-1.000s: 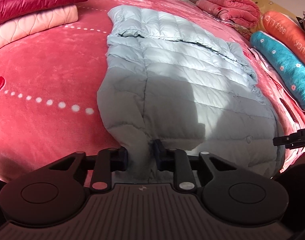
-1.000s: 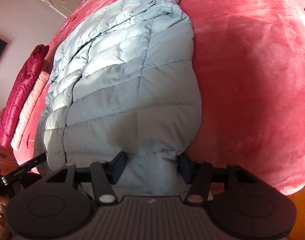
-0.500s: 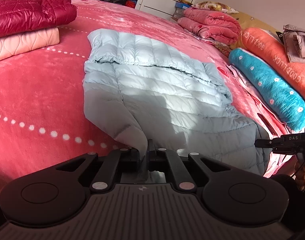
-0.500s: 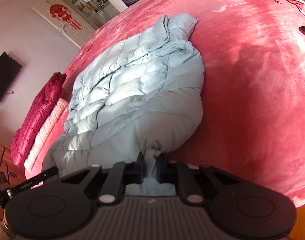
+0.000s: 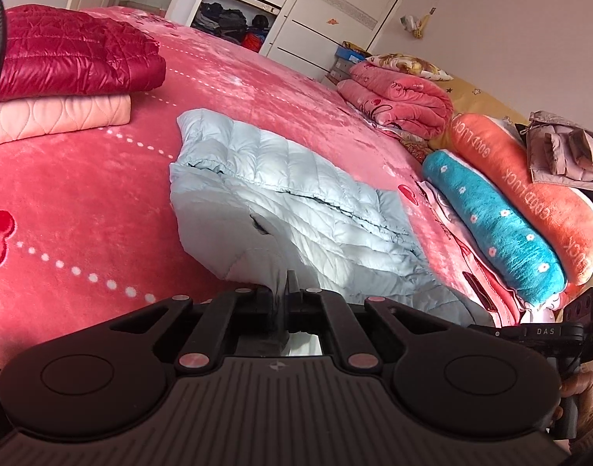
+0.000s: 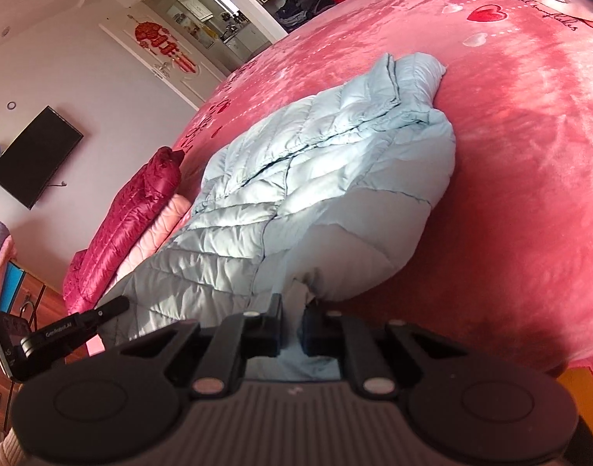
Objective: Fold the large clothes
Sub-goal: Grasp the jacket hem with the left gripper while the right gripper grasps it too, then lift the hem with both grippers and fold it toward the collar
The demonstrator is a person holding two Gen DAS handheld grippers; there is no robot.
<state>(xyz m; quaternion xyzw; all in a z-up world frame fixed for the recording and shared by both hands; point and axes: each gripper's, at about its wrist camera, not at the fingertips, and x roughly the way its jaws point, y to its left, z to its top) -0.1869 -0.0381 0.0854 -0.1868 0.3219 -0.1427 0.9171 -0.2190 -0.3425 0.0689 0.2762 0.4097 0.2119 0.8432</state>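
Left wrist view: pale-blue jacket point(image 5: 296, 198) runs lengthwise away, collar far, both jaws clamped on its hem.

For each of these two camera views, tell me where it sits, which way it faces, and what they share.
Left wrist: on the left gripper, facing across the bed toward the wardrobe; a hand shows at right.
Right wrist: on the right gripper, facing toward the TV; a sleeve shows bottom left.
Shared: the blue jacket, pinched by both grippers.
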